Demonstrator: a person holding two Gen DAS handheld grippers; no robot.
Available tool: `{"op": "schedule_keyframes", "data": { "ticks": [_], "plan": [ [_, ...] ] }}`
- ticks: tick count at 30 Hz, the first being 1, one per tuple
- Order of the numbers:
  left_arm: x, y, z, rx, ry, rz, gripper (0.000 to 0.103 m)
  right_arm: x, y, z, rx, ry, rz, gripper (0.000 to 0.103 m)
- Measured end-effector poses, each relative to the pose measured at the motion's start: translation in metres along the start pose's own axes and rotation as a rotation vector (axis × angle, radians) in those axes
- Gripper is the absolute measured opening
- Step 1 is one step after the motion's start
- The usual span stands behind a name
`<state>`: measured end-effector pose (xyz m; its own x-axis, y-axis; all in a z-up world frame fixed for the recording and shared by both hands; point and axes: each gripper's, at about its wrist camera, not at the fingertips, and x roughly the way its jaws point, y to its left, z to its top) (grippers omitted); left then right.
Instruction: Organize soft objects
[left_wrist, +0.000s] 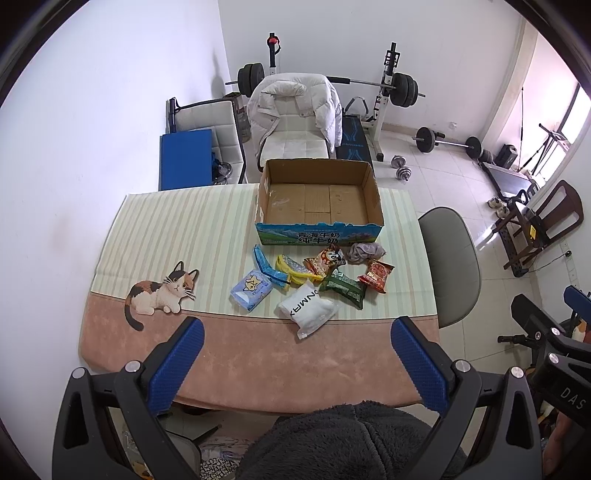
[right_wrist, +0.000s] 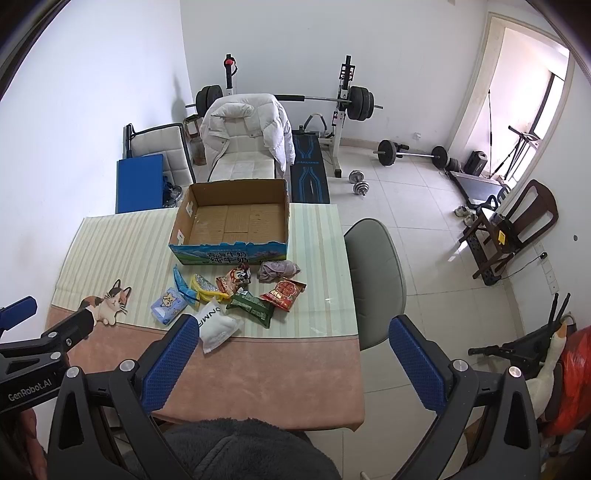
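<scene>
An empty cardboard box (left_wrist: 373, 184) (right_wrist: 279, 195) stands at the table's far side. In front of it lie several soft packets: a white pouch (left_wrist: 308, 310) (right_wrist: 218, 325), a pale blue tissue pack (left_wrist: 251, 288) (right_wrist: 168, 304), a blue pouch (left_wrist: 267, 266), a yellow pouch (left_wrist: 295, 271), a green packet (left_wrist: 343, 286) (right_wrist: 253, 304), a red packet (left_wrist: 376, 275) (right_wrist: 284, 291), an orange snack bag (left_wrist: 325, 260) and a crumpled grey cloth (left_wrist: 365, 253) (right_wrist: 277, 269). My left gripper (left_wrist: 297, 332) hangs open above the table's near edge. My right gripper (right_wrist: 291, 332) is open too, high over the near right corner.
The table (left_wrist: 258, 354) wears a striped cloth with a cat print (left_wrist: 159, 291). A grey chair (left_wrist: 450, 266) stands at its right side. Beyond are a chair draped with a white jacket (left_wrist: 295, 107), a barbell rack (left_wrist: 391, 85) and weights on the tiled floor. A dark fleece garment on the person fills the bottom.
</scene>
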<state>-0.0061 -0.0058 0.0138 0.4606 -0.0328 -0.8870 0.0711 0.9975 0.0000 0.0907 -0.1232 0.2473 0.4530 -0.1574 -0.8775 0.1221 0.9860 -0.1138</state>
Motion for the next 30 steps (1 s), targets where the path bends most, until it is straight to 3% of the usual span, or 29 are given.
{"op": "schedule_keyframes", "data": {
  "ticks": [11, 14, 16, 19, 23, 26, 28, 30],
  "plan": [
    [0.001, 0.0, -0.001, -0.003, -0.003, 0.001, 0.103, 0.001, 0.001, 0.001, 0.012, -0.006, 0.013, 0.103],
    [0.012, 0.004, 0.0, -0.018, -0.037, -0.007, 0.103, 0.009, -0.001, 0.002, 0.026, -0.003, 0.012, 0.103],
    [0.03, 0.01, 0.002, -0.022, -0.068, 0.046, 0.103, 0.023, -0.001, 0.003, 0.024, 0.002, -0.005, 0.103],
    [0.078, 0.021, 0.001, -0.003, -0.049, 0.156, 0.103, 0.07, 0.004, 0.003, 0.019, 0.071, 0.0, 0.103],
    [0.161, 0.02, -0.007, 0.125, 0.038, 0.224, 0.103, 0.156, 0.01, -0.008, 0.047, 0.234, 0.089, 0.103],
    [0.232, 0.01, -0.015, 0.229, 0.195, 0.208, 0.103, 0.227, 0.017, -0.021, 0.044, 0.35, 0.131, 0.103],
    [0.277, 0.016, -0.015, 0.158, 0.33, 0.102, 0.103, 0.266, 0.02, -0.03, 0.026, 0.392, 0.127, 0.103],
    [0.316, 0.024, -0.012, 0.02, 0.45, 0.002, 0.102, 0.305, 0.023, -0.036, -0.005, 0.42, 0.126, 0.103]
  ]
}}
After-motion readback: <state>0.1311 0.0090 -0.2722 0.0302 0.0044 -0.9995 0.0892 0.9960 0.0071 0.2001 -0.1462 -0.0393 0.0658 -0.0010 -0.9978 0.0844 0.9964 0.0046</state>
